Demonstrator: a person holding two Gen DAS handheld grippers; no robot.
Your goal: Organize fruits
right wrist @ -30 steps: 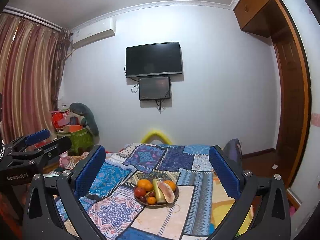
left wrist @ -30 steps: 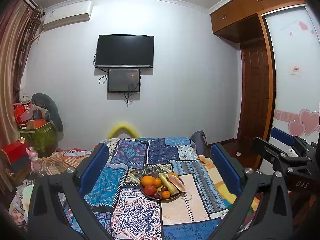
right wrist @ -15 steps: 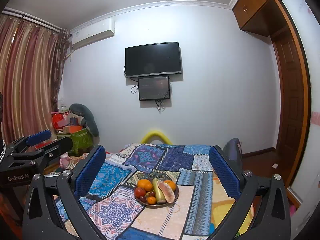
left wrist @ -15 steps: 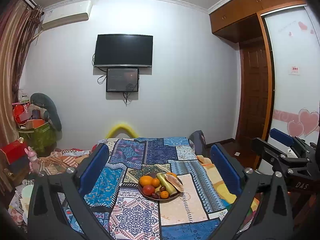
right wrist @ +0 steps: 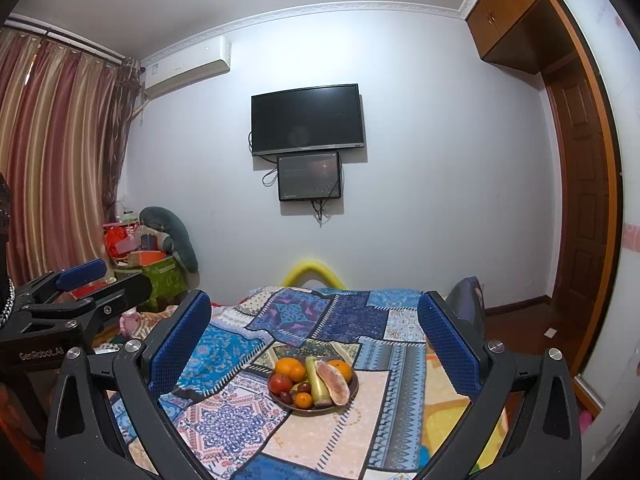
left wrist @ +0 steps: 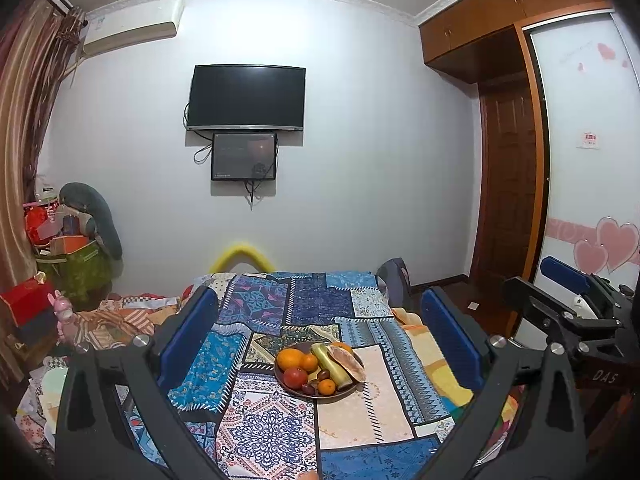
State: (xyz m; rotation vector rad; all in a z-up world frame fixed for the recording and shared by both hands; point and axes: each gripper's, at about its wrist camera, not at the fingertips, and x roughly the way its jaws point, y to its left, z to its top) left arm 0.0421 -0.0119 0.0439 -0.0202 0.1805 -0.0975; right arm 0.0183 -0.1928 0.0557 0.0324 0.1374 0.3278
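Patchwork bedspread (left wrist: pixel 276 420), fruit plate (left wrist: pixel 320 394), grippers apart

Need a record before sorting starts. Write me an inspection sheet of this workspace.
Surface: patchwork cloth, patterned panels, covers the table.
Job's things: brown plate on the cloth holding oranges, a red apple, a green-yellow long fruit, a pink-fleshed cut slice and small dark fruits, all piled touching.
Clutter: nothing seen on the cloth beside the plate.
Grippers: left gripper open, empty, back from the plate; right gripper open, empty, likewise.
Cables: loose leads hang beside the small screen under the wall television.
Surroundings: air conditioner, striped curtains, wooden door, green box of oddments.
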